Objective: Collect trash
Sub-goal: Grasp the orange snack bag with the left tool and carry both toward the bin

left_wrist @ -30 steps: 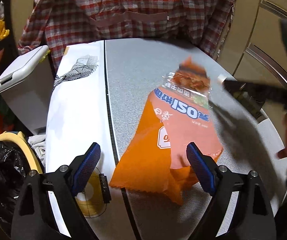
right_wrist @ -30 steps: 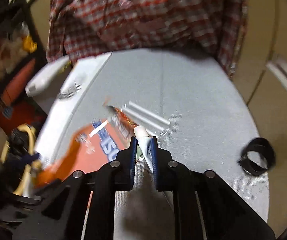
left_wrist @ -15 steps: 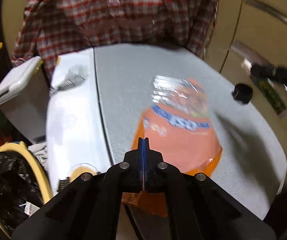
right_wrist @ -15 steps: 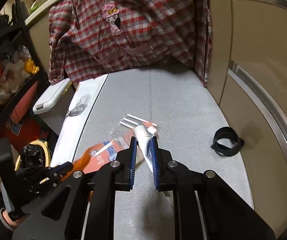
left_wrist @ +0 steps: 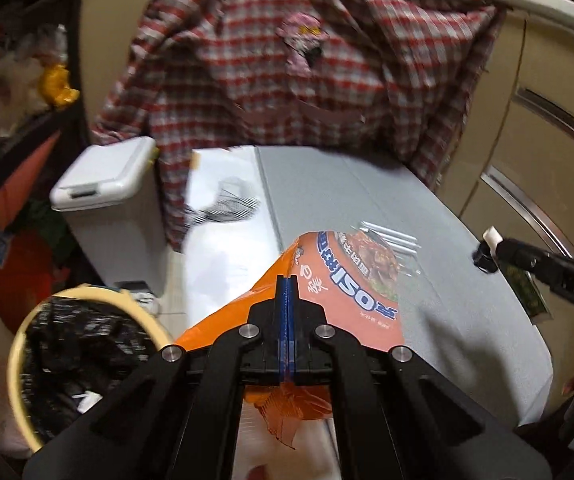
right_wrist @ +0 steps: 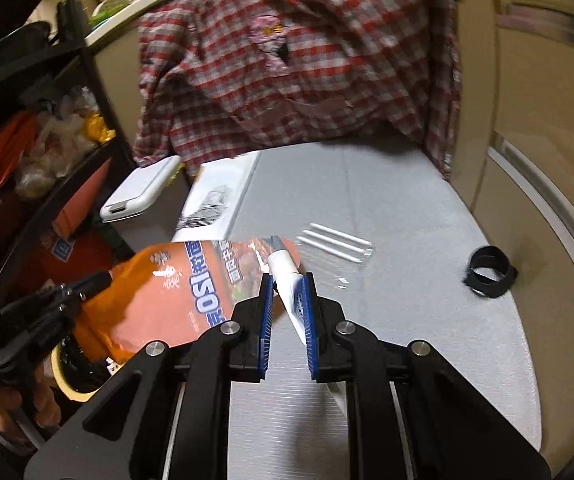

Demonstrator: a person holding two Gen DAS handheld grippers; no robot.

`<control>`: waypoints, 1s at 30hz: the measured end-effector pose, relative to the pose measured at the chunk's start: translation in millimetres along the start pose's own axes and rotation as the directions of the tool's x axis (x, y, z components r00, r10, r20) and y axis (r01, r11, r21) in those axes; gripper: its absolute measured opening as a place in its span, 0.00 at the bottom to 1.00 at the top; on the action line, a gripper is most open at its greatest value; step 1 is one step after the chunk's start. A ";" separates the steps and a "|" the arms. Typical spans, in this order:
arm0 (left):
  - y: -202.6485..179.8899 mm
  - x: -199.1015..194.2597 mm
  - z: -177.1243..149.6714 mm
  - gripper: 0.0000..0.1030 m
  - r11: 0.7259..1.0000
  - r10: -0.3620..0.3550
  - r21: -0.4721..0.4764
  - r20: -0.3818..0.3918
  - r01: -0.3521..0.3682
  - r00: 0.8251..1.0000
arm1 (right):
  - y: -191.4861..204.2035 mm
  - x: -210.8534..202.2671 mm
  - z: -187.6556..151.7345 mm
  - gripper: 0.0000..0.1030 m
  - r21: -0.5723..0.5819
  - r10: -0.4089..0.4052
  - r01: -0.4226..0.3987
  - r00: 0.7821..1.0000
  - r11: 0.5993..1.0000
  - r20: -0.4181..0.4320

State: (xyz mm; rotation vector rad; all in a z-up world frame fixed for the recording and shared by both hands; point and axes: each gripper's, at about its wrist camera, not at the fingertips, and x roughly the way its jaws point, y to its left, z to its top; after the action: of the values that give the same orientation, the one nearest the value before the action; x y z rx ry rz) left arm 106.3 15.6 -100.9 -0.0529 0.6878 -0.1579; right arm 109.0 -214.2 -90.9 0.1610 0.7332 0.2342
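Observation:
My left gripper (left_wrist: 287, 280) is shut on a large orange snack wrapper (left_wrist: 351, 280) and holds it lifted over the table's left edge. The wrapper also shows in the right wrist view (right_wrist: 179, 292), hanging toward the yellow-rimmed bin with a black liner (left_wrist: 75, 360). My right gripper (right_wrist: 287, 284) is shut on a white tube-like piece of trash (right_wrist: 287, 276) and holds it above the grey table (right_wrist: 407, 220). The right gripper shows at the right of the left wrist view (left_wrist: 491, 248).
A clear plastic sleeve (right_wrist: 337, 244) and a black ring (right_wrist: 489, 270) lie on the table. A white lidded bin (left_wrist: 105, 176) stands left of the table. A plaid shirt (left_wrist: 287, 80) hangs behind. A cluttered shelf (right_wrist: 27, 152) stands at the left.
My left gripper closed on the orange wrapper and lifted it leftward toward the bin. My right gripper stayed shut on the white tube and rose slightly.

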 end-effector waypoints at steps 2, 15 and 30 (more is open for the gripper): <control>11.2 -11.2 3.7 0.00 1.000 0.018 -0.015 0.018 -0.017 1.000 | 14.1 -0.6 0.8 0.14 -0.021 0.020 -0.020 1.000 1.000 0.005; 81.7 -70.1 15.9 0.00 0.978 0.197 -0.090 0.076 -0.190 0.977 | 115.1 5.2 3.4 0.14 -0.148 0.194 -0.194 0.981 0.970 -0.015; 157.2 -123.8 -11.7 0.00 0.921 0.376 -0.135 0.057 -0.366 0.925 | 220.6 18.7 -3.0 0.14 -0.241 0.367 -0.373 0.928 0.896 -0.068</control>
State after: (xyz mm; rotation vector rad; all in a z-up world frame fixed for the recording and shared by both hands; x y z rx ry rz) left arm 24.7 190.8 -48.1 -0.0450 0.6134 0.2518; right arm 86.2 3.1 -55.2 0.0562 0.6834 0.6915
